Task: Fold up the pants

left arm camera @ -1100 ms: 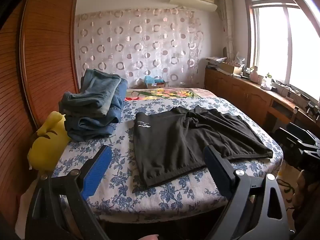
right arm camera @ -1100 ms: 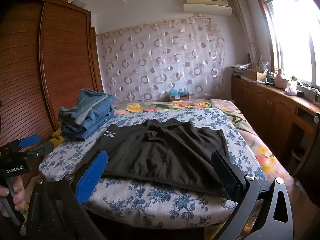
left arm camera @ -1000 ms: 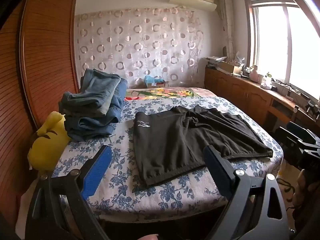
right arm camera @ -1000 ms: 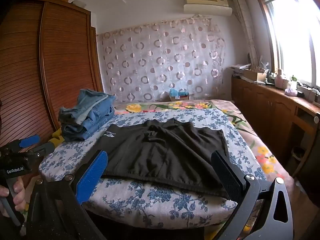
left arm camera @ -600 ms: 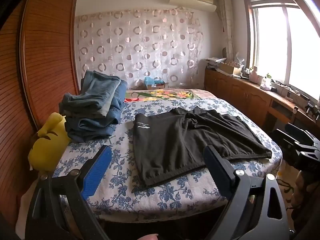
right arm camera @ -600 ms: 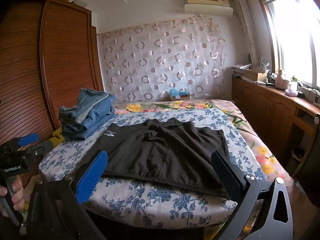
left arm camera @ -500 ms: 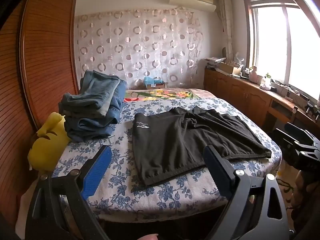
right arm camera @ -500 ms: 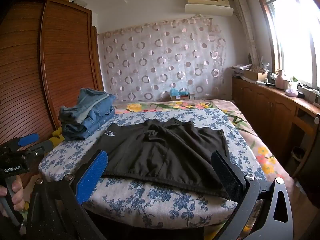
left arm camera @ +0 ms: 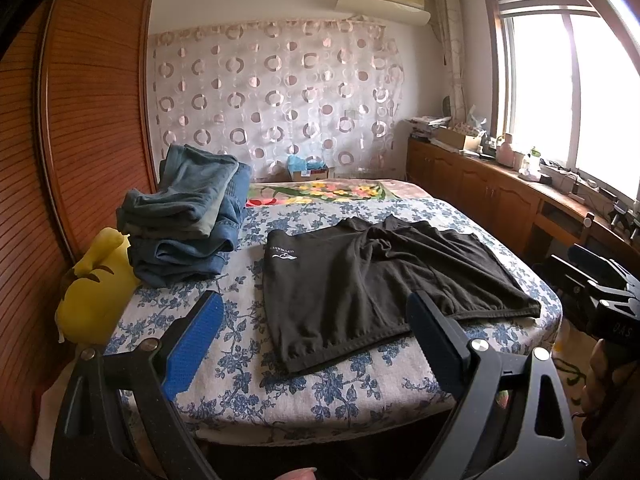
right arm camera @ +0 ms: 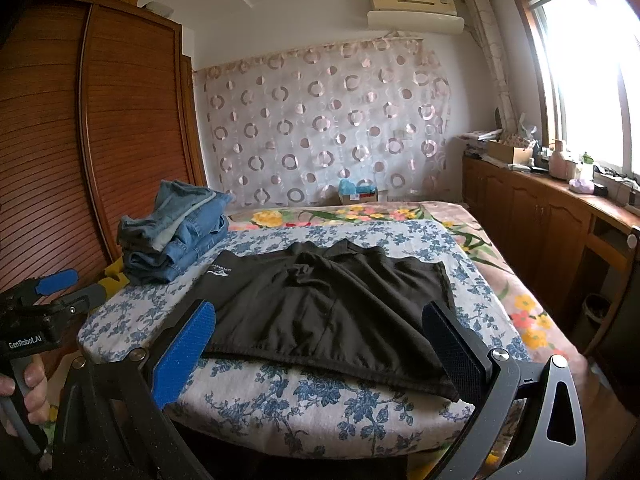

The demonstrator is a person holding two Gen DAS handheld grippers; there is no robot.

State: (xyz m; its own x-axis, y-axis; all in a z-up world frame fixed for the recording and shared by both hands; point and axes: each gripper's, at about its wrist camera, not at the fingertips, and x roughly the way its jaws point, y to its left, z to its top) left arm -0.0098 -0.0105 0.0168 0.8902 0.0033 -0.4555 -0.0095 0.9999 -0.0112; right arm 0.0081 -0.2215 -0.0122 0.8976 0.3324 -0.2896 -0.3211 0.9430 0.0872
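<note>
Lying spread flat on the blue-flowered bedspread [left arm camera: 240, 360], the black pants [left arm camera: 372, 280] sit beyond both grippers, touched by neither. The left gripper [left arm camera: 316, 344] hangs off the near edge of the bed with its jaws wide apart and empty; seen through the gap between them is the garment's near hem, with a small white logo [left arm camera: 283, 253] at the left end. The right gripper [right arm camera: 320, 344] is likewise spread open and empty at the bed's near edge, its blue pad [right arm camera: 182, 354] and black pad framing the near edge of the fabric. A stack of folded jeans [left arm camera: 188, 216] rests at the left of the bed, apart from the pants, beside a yellow plush toy [left arm camera: 94, 292] partly hidden past the mattress edge. Which end of the pants is the waistband is hard to make out. A hand [right arm camera: 30, 388] grips the left gripper's handle, cut off by the frame.
</note>
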